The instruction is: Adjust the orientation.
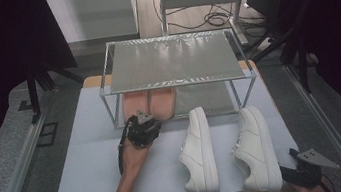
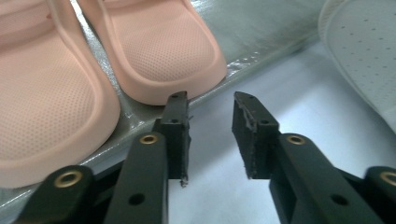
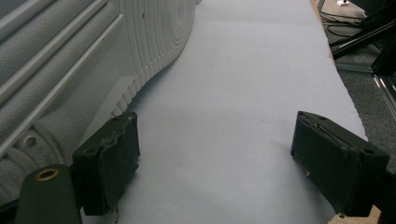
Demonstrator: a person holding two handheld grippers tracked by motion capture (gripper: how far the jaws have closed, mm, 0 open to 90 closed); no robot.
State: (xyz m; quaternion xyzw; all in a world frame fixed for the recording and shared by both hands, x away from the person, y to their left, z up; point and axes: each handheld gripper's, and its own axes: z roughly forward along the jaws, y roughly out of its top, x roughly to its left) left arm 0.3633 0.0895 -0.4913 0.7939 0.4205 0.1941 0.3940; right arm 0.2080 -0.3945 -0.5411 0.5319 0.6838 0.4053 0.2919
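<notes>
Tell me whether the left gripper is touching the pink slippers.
Apart. In the left gripper view, the left gripper has open jaws with nothing between them, just short of the nearer pink slipper.

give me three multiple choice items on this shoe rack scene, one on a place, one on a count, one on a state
1. Where do the pink slippers sit?
A. on the rack's top shelf
B. on the rack's lower shelf
C. on the table by the near edge

2. How many white sneakers lie on the table?
A. one
B. two
C. three

3. How are the jaws of the left claw?
A. apart, nothing between them
B. clamped on a slipper
C. clamped on a sneaker

Answers:
1 B, the slippers lie under the metal top shelf.
2 B, the left sneaker and the right sneaker lie side by side.
3 A, bare table shows in the gap.
</notes>
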